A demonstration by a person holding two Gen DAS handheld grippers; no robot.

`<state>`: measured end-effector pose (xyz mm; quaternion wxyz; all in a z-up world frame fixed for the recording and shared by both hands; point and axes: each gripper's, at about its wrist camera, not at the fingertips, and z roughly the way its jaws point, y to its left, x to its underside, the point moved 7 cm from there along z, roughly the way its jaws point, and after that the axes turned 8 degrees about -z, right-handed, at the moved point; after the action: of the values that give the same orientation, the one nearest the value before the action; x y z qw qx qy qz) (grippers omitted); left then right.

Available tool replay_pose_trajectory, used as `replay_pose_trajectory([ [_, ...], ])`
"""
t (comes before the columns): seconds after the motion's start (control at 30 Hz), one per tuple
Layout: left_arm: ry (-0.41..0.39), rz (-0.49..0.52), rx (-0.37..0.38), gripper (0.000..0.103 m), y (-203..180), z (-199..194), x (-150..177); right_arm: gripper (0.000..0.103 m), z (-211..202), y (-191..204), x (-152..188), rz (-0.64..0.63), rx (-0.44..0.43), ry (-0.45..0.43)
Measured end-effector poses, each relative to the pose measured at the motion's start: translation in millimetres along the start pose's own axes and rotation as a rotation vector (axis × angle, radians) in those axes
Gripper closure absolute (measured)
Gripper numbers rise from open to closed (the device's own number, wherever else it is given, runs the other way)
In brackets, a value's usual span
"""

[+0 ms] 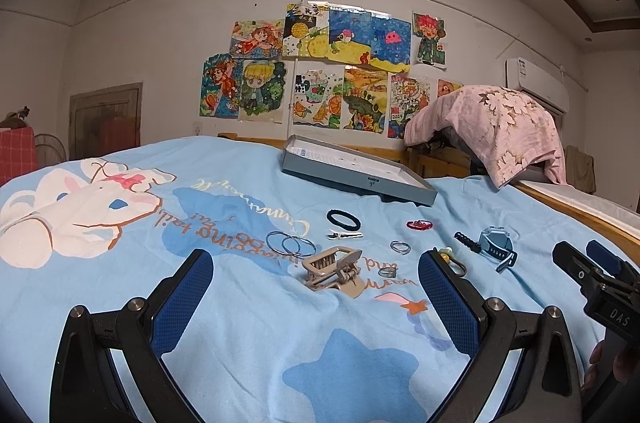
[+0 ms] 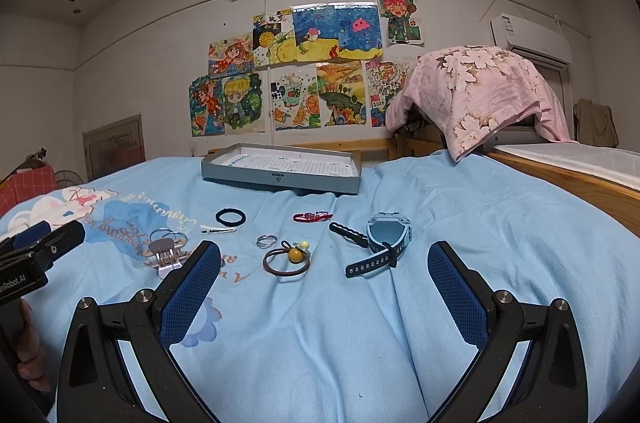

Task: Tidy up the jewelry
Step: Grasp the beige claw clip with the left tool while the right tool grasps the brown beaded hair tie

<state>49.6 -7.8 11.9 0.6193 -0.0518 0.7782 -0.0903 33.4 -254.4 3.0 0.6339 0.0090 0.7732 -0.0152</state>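
Jewelry lies scattered on a light blue bedspread (image 1: 248, 335). A shallow grey box (image 1: 352, 171) (image 2: 280, 173) rests at the far side. My left gripper (image 1: 316, 263) stands open just short of a beige claw clip (image 1: 334, 267) (image 2: 166, 255). Beyond the clip lie silver bangles (image 1: 291, 243), a black hair tie (image 1: 343, 219) (image 2: 230, 216), a white clip (image 1: 345, 234) (image 2: 218, 230), a red bracelet (image 1: 420, 224) (image 2: 313, 216) and small rings (image 1: 400, 246) (image 2: 266, 241). My right gripper (image 2: 324, 255) is open near a blue watch (image 2: 384, 239) (image 1: 494, 247) and a brown hair tie with yellow beads (image 2: 287, 259).
A wooden bed frame (image 2: 580, 183) runs along the right, with a pink flowered cloth (image 2: 476, 95) draped over something behind it. Drawings cover the far wall (image 2: 296, 71). A person's hand (image 2: 30, 355) holds the left gripper's handle at the left edge.
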Motion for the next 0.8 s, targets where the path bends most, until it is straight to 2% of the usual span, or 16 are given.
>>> replay_pose_trajectory([
  [0.2, 0.022, 0.002, 0.0, 0.0, 2, 2, 2, 0.001, 1, -5, -7, 0.026, -0.018, 0.016],
  [0.3, 0.074, -0.027, 0.037, 0.0, 6, 13, 5, 0.001, 1, -9, -13, 0.038, -0.032, 0.014],
  [0.47, 0.162, 0.01, 0.062, 0.0, 5, 43, 1, 0.001, 12, -9, -22, 0.004, -0.075, 0.043],
  [0.63, 0.237, 0.051, 0.102, 0.0, 1, 72, -1, 0.001, 35, -3, -26, -0.044, -0.149, 0.1],
  [0.8, 0.305, 0.124, 0.155, 0.0, -4, 100, 3, 0.002, 70, 3, -19, -0.001, -0.259, 0.199],
])
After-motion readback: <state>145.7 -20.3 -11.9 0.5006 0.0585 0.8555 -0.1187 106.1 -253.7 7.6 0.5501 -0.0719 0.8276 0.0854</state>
